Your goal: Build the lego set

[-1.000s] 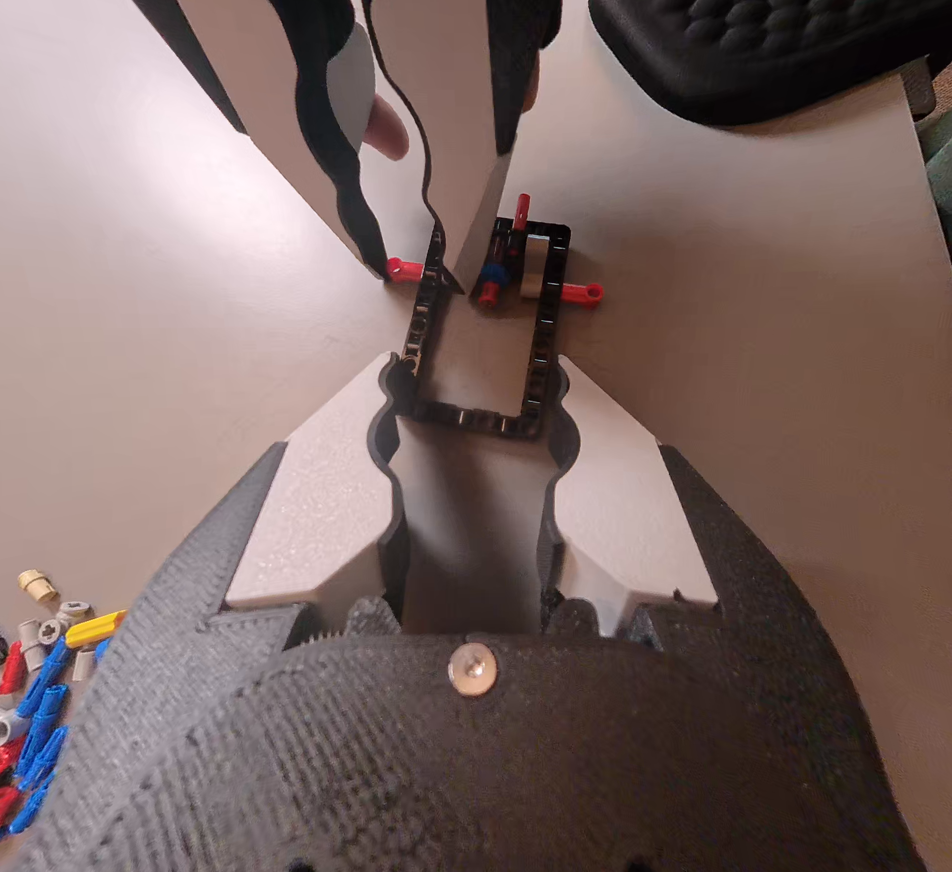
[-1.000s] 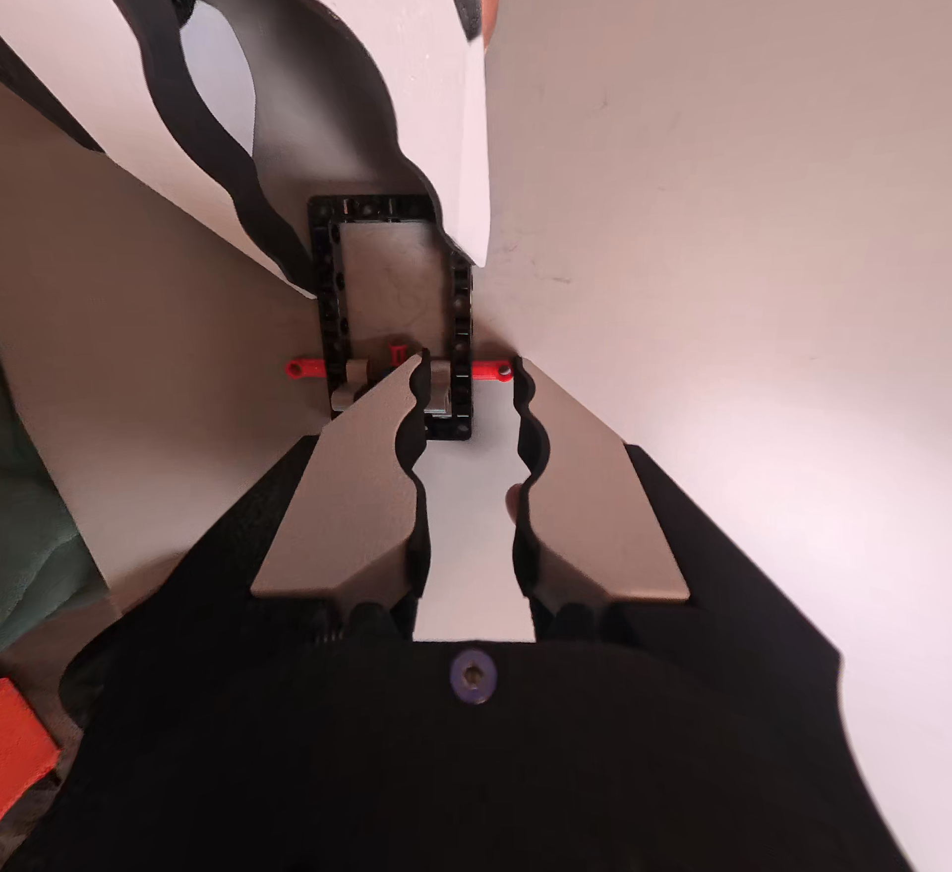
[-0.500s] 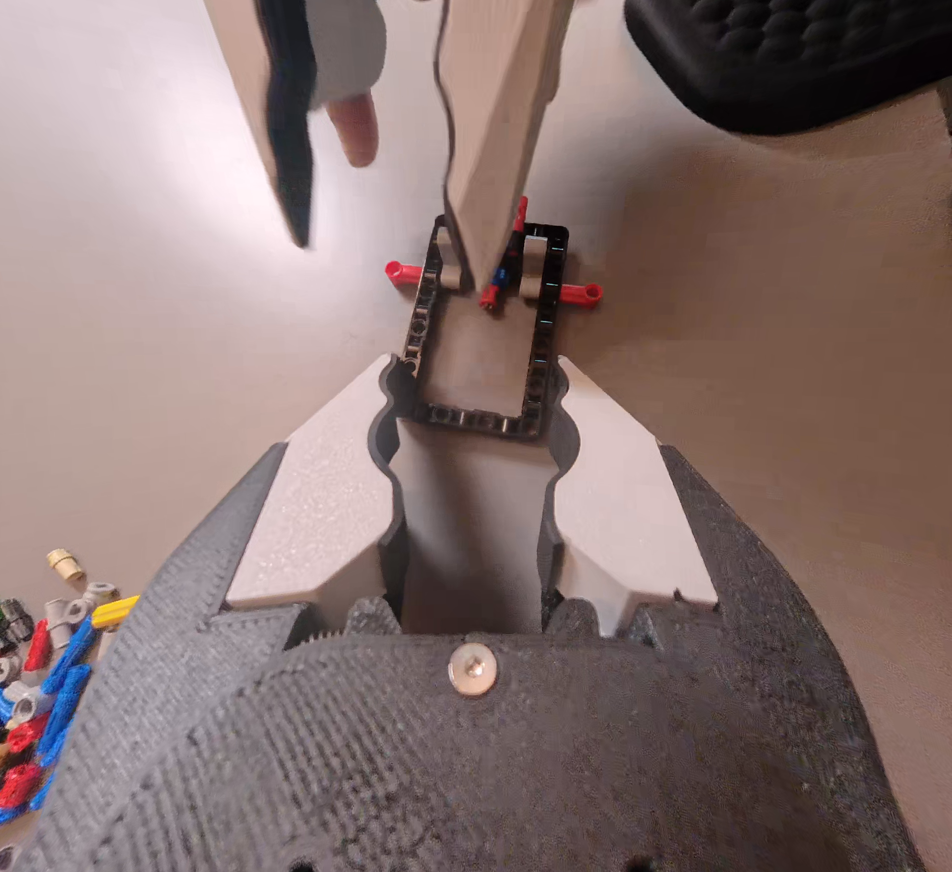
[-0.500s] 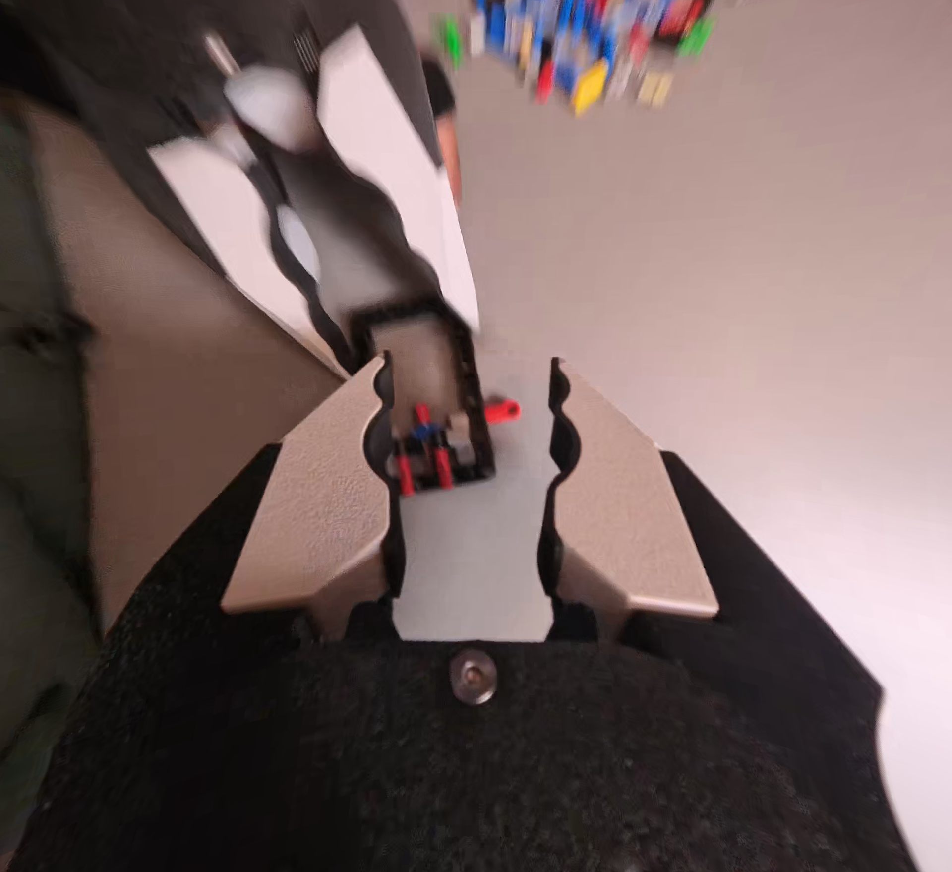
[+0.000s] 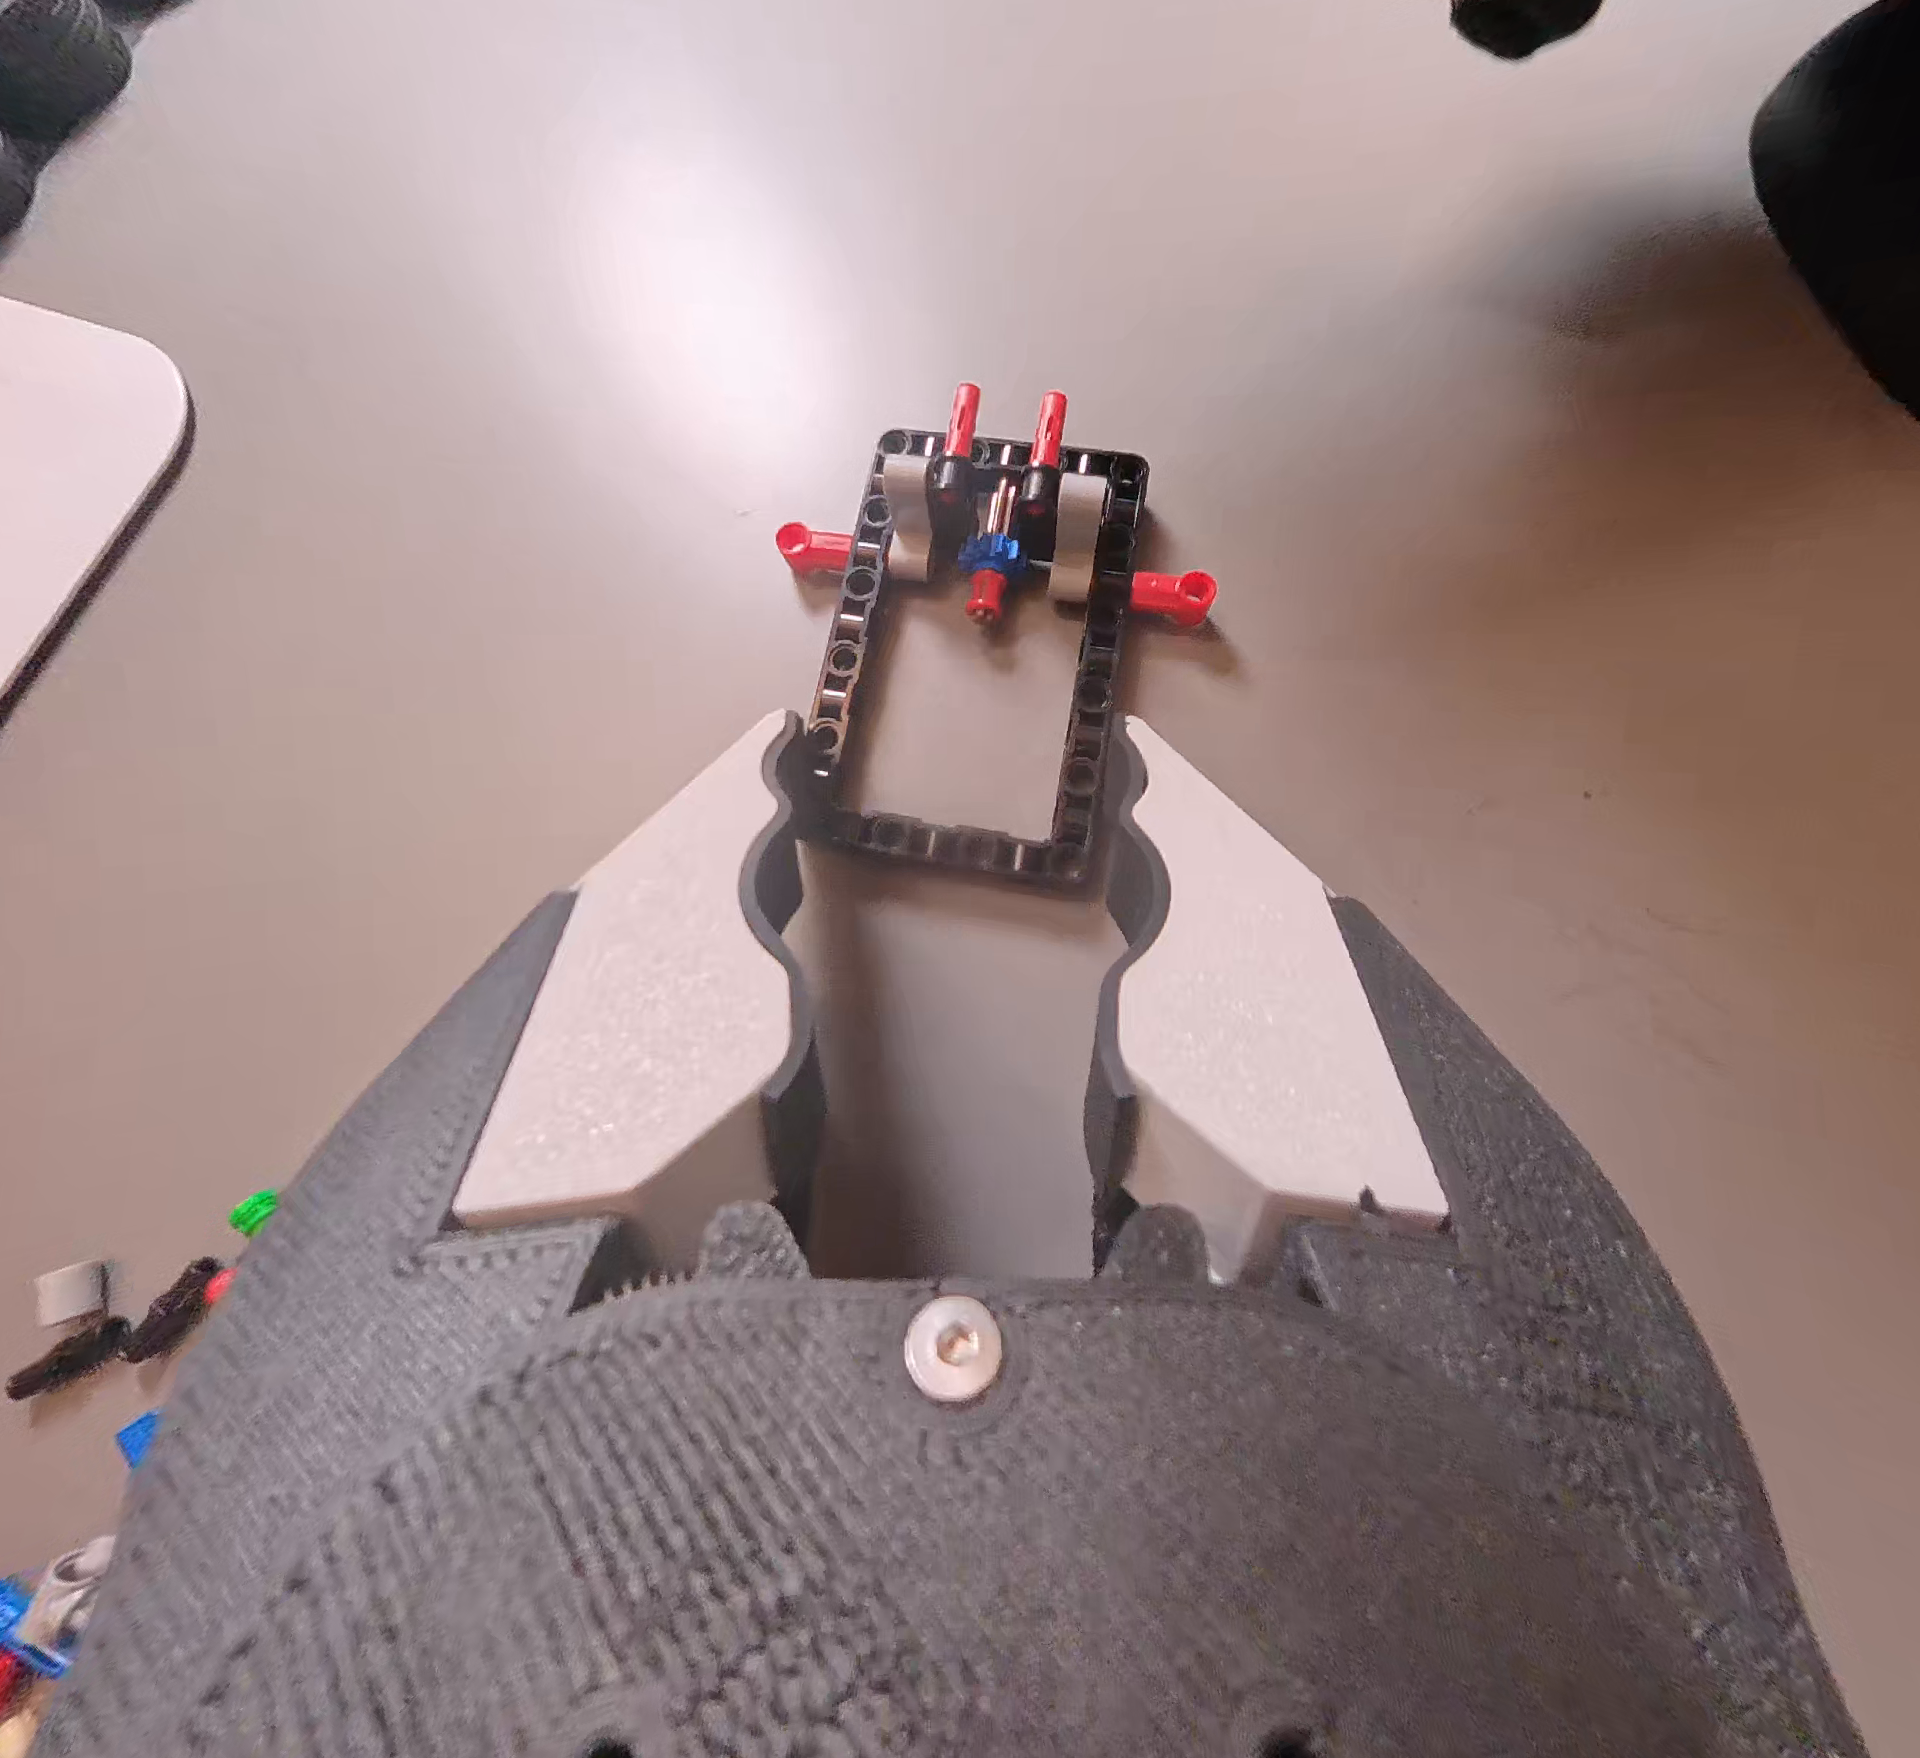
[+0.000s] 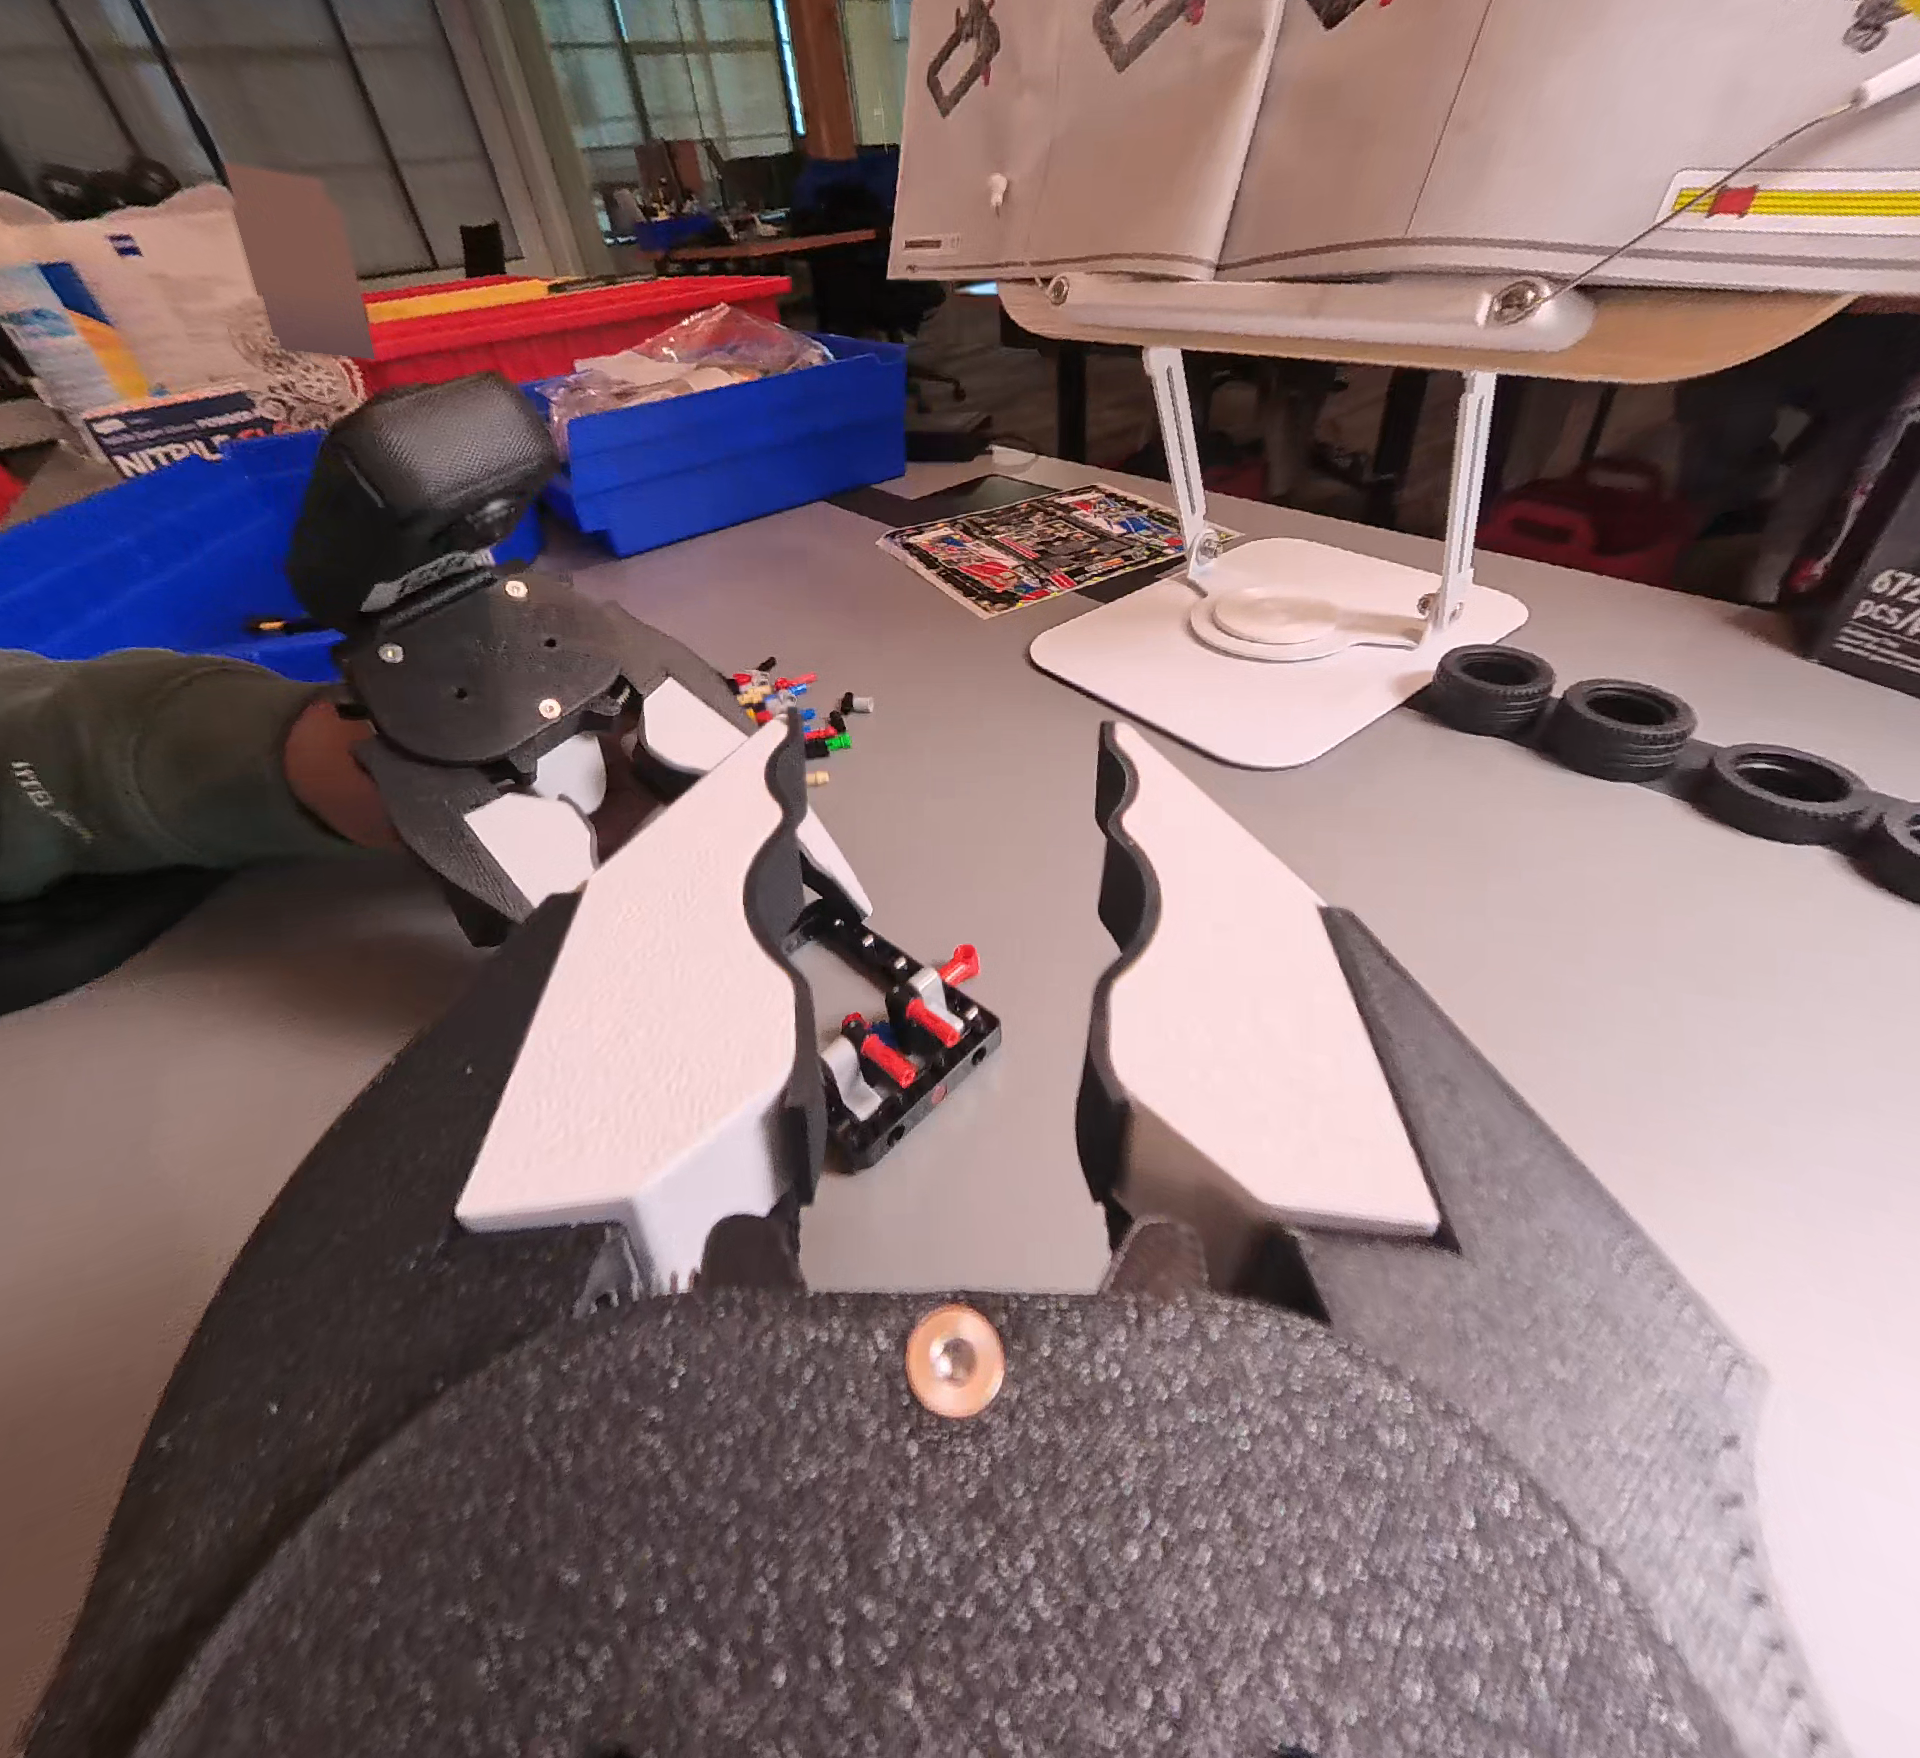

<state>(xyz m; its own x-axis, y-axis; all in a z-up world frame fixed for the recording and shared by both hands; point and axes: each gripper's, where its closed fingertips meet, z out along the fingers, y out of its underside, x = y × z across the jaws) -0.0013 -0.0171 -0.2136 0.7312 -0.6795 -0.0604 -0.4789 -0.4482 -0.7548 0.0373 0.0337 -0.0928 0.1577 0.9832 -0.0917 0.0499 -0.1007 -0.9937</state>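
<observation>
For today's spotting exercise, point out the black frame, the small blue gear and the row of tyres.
black frame (image 5: pixel 958 846): left wrist view, near bar of the rectangle.
blue gear (image 5: pixel 988 554): left wrist view, its toothed rim.
tyres (image 6: pixel 1621 729): right wrist view, second tyre's tread.

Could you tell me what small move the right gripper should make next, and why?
Probably swing the right gripper toward the loose parts pile for the next piece. Its fingers are open and empty, lifted off the black frame, while the left gripper clamps the frame's near end on the table. The manual shows more pieces to add.
</observation>
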